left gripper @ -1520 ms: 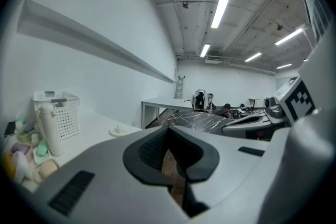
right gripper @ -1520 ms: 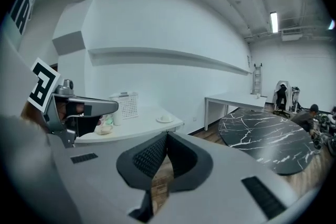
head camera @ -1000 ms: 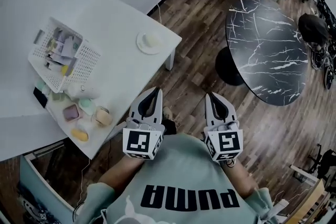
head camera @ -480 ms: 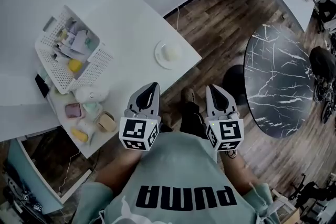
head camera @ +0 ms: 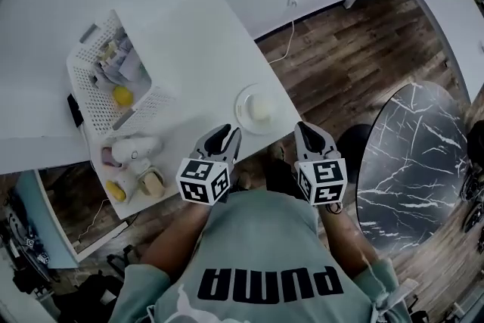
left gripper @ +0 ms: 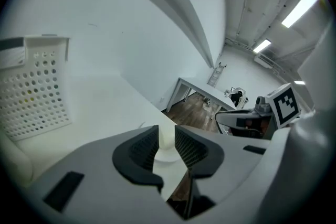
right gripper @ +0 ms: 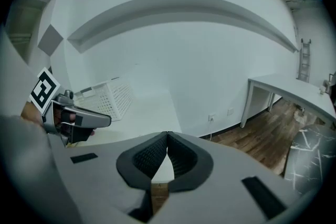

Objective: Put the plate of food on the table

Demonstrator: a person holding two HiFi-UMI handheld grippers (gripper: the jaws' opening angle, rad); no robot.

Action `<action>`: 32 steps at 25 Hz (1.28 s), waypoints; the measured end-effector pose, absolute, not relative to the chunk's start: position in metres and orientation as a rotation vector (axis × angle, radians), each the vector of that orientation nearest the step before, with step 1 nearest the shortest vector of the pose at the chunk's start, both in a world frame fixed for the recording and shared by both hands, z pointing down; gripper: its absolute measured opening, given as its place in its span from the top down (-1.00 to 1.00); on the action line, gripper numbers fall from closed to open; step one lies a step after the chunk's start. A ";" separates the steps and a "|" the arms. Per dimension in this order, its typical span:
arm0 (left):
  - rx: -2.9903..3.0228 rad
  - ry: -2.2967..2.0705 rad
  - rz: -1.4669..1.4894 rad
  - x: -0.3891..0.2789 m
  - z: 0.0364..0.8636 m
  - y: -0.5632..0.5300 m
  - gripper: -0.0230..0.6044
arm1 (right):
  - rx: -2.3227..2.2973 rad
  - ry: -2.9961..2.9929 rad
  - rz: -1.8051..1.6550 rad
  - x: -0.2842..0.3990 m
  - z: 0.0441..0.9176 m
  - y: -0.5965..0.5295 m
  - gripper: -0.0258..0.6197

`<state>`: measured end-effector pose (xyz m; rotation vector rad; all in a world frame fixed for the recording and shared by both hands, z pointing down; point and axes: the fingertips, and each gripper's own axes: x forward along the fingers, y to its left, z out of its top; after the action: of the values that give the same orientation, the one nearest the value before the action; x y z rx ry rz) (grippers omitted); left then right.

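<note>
Near plate [head camera: 242,119]: left gripper [head camera: 226,135] just opening, empty; right gripper [head camera: 306,130] closed.

- L gripper [head camera: 224,135]: held low in front of the torso [head camera: 261,253], pointing fwd & tilted down, marker cube [head camera: 204,181] at its near end
- L jaws have just been opening; they now stand apart w/ a clear gap, nothing clamped between the ribbed pads [left gripper: 144,147]
- R gripper [head camera: 306,132]: about level w/ the L one, to its right, roughly parallel, similar downward tilt
- R jaws: tips meet, closed w/ nothing between them
- Grippers side by side, apart, not touching; each shows at the edge of the other's gripper view
- L forearm [head camera: 178,238] & R forearm [head camera: 344,238] reach fwd from either side of the torso, elbows bent, close to the body
</note>
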<state>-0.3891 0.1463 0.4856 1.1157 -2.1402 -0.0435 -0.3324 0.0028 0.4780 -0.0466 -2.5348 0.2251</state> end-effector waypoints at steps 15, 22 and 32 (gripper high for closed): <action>0.704 -1.972 -0.306 -0.435 0.588 0.142 0.54 | -0.342 -2.287 0.434 -0.394 0.572 -0.011 0.79; 0.656 -1.923 -0.398 -0.435 0.603 0.144 0.53 | -0.361 -2.177 0.616 -0.398 0.590 -0.009 0.78; 0.657 -1.902 -0.454 -0.439 0.608 0.139 0.53 | -0.352 -2.061 0.828 -0.398 0.602 0.001 0.78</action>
<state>-0.4389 0.1386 0.6080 0.6568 -1.9019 -0.4538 -0.3978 0.0009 0.6016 -0.3518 -2.0611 0.8277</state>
